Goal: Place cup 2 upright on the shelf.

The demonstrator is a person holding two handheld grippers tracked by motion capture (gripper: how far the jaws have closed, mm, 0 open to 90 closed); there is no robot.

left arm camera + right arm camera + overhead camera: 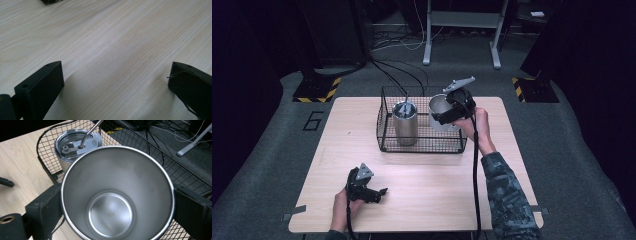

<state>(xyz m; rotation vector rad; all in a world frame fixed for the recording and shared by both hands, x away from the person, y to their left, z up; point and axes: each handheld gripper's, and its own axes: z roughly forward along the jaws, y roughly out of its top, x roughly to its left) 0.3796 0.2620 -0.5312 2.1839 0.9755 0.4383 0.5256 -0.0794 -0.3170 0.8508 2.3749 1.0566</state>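
My right gripper (444, 117) is shut on an empty, lidless steel cup (437, 107), held over the right end of a black wire basket (422, 146). In the right gripper view its jaws press on both sides of the cup (117, 195), whose bare inside faces the camera. A lidded steel tumbler (405, 123) with a metal straw stands upright in the basket's left half, and it appears beyond the cup as the tumbler (75, 143). My left gripper (380, 193) lies low near the table's front left, and this gripper (116, 82) is open with only bare wood between its jaws.
The basket sits at the back middle of the wooden table (437, 185). Black cables (402, 75) run over the grey floor behind it, near white desk legs (428, 50). The basket mesh (155, 147) rises close behind the held cup.
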